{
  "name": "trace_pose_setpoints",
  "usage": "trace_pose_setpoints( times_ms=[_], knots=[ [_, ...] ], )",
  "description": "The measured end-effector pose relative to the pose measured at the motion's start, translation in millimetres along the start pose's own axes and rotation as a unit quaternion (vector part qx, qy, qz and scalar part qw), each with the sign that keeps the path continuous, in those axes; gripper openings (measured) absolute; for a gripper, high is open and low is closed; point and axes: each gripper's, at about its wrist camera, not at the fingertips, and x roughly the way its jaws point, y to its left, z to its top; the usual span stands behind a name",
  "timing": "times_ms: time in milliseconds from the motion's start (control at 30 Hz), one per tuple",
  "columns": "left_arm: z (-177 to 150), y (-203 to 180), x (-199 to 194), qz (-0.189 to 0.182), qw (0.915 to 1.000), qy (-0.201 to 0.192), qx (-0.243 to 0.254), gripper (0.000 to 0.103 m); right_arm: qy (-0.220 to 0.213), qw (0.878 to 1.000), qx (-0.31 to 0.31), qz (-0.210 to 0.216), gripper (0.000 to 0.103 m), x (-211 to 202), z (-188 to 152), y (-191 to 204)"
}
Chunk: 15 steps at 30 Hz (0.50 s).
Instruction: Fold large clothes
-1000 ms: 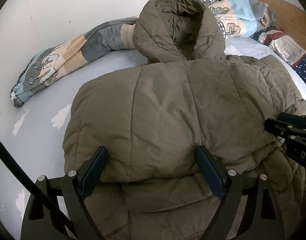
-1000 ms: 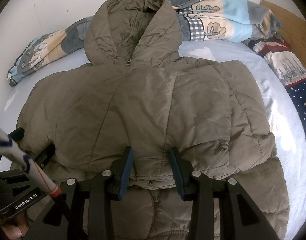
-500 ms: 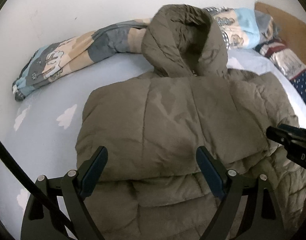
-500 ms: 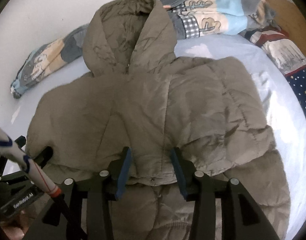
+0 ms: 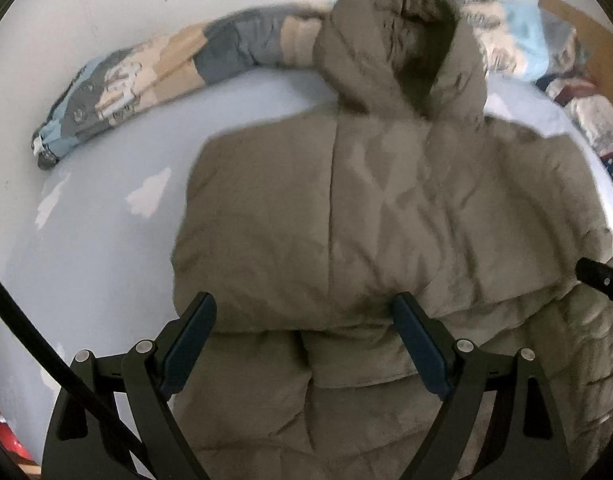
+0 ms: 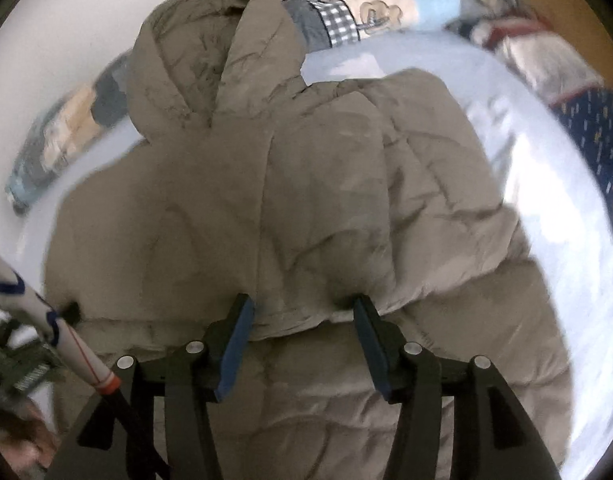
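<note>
An olive-brown hooded puffer jacket (image 5: 386, 208) lies on a pale blue bed sheet (image 5: 90, 240), hood toward the wall, its lower part folded up over the body. It also fills the right wrist view (image 6: 306, 208). My left gripper (image 5: 306, 320) is open wide, its blue-padded fingers straddling the folded edge on the jacket's left half. My right gripper (image 6: 302, 312) is open, its fingers either side of a bunched bit of the folded edge on the right half. The right gripper's tip (image 5: 598, 280) shows at the left view's right edge.
A rolled patterned blanket (image 5: 154, 80) lies along the white wall behind the hood. More bedding, blue, plaid and star-patterned (image 6: 586, 136), sits at the right by a wooden headboard (image 6: 566, 12). The left gripper's body (image 6: 26, 356) is at the lower left.
Both grippers have drawn back toward the bed's near side along the folded edge. The right gripper's fingers have spread wider apart. The jacket's fold lies flatter and nearer.
</note>
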Motion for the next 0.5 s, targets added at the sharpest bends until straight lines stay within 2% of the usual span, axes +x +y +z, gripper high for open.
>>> trace_pose_setpoints(
  times_ms=[67, 167, 267, 367, 500],
  knots=[
    [7, 4, -22, 0.0, 0.9994, -0.034, -0.008, 0.089, -0.017, 1.0, -0.005, 0.013, 0.057, -15, 4, 5],
    [17, 17, -55, -0.006, 0.997, -0.073, -0.026, 0.089, -0.065, 0.998, -0.026, -0.001, 0.057, -45, 7, 11],
    [23, 34, -79, -0.014, 0.9932, -0.104, -0.051, 0.089, -0.088, 0.996, -0.022, 0.009, 0.057, -69, 5, 7],
    [29, 50, -86, -0.026, 0.9917, -0.103, -0.072, 0.089, -0.099, 0.994, -0.035, 0.01, 0.057, -88, -2, 3],
    [29, 61, -75, -0.058, 0.9912, -0.071, -0.095, 0.089, -0.104, 0.994, -0.046, -0.008, 0.059, -113, -26, -10]
  ],
)
